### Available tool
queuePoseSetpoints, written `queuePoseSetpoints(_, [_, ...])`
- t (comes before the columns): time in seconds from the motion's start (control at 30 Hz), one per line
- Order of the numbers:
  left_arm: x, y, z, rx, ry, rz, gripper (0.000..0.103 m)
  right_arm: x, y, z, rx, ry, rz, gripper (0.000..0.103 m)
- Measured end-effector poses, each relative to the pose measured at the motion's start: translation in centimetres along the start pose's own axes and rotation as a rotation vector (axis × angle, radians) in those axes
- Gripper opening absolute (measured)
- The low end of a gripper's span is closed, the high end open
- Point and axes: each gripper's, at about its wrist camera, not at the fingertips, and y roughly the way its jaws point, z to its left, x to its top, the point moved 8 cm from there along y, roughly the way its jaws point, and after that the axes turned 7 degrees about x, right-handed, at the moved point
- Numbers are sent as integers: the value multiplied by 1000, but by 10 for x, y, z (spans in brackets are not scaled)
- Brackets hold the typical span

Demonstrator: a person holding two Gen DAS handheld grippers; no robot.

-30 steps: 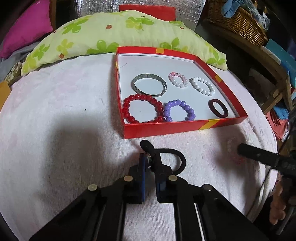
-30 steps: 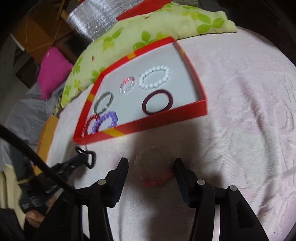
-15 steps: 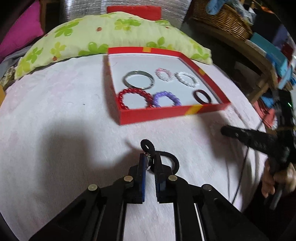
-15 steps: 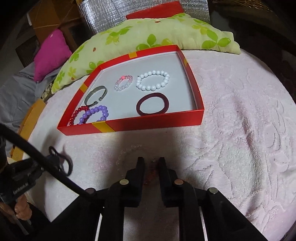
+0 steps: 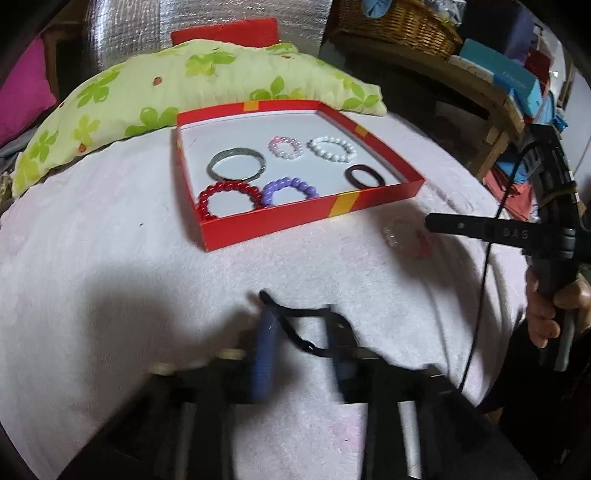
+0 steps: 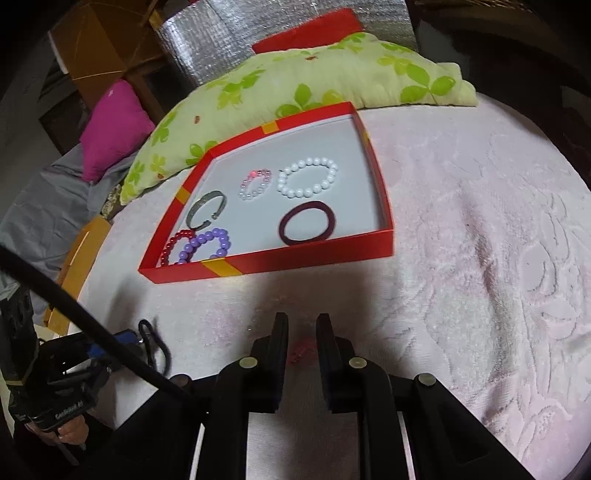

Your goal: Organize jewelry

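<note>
Blurred, covered and cut off

Left claw (image 5: 301,332) smeared by motion in its own view, fingers (image 5: 263,354) soft-edged, jaws having just been opening around the black cord loop (image 5: 306,332), contact with it unreadable. Clear-and-red bead bracelet (image 6: 301,349) mostly hidden between the right claw (image 6: 301,326) fingers, only a red patch visible; in the left view faint and blurry (image 5: 406,238). Red bead bracelet (image 6: 175,245) partly behind the red tray (image 6: 258,264) wall. Wicker basket (image 5: 391,22) cut by the top edge.
</note>
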Motion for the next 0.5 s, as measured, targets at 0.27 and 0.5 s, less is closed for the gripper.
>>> queuePoseSetpoints(0.27, [3, -8, 15, -11, -64, -21, 65, -2, 2, 3, -3, -17, 9, 57])
queuePoseSetpoints(0.5, [7, 1, 7, 6, -78, 2, 68, -13, 24, 20, -31, -113, 64, 67])
